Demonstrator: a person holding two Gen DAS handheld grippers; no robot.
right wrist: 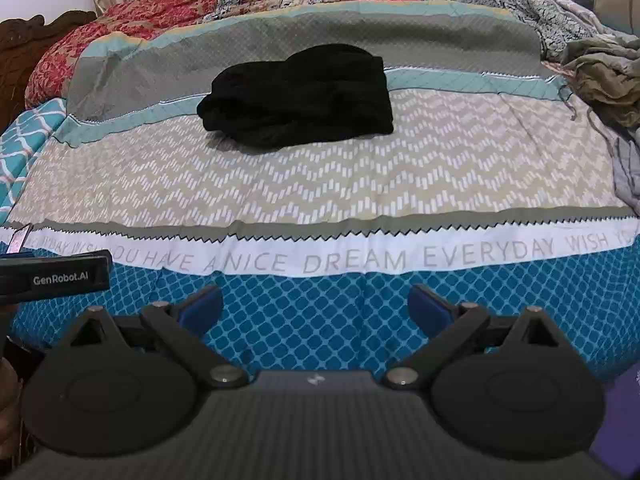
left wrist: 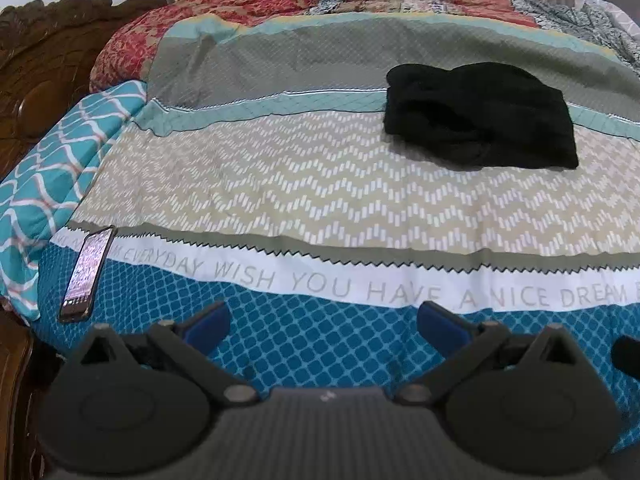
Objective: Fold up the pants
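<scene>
Left gripper (left wrist: 323, 322): released, blue fingertips spread wide, nothing between them; it hovers over the blue diamond band at the bedspread's near edge.
Right gripper (right wrist: 316, 304): also released and empty, over the same near edge, beside the left gripper's body (right wrist: 56, 274), which shows at that view's left.
Pants (right wrist: 298, 94): a black folded bundle in the middle of the bedspread (right wrist: 320, 184), well apart from both grippers, straddling the teal stripe between the grey and zigzag bands.
Pants axis: long side roughly along the stripes; the neater straight edge faces right, the rumpled, rounded end left. Which end is the waist is hard to tell.
Phone (left wrist: 86, 276): screen up near the bedspread's near-left corner.
Loose clothes (right wrist: 608, 76): heaped at the right edge.
</scene>
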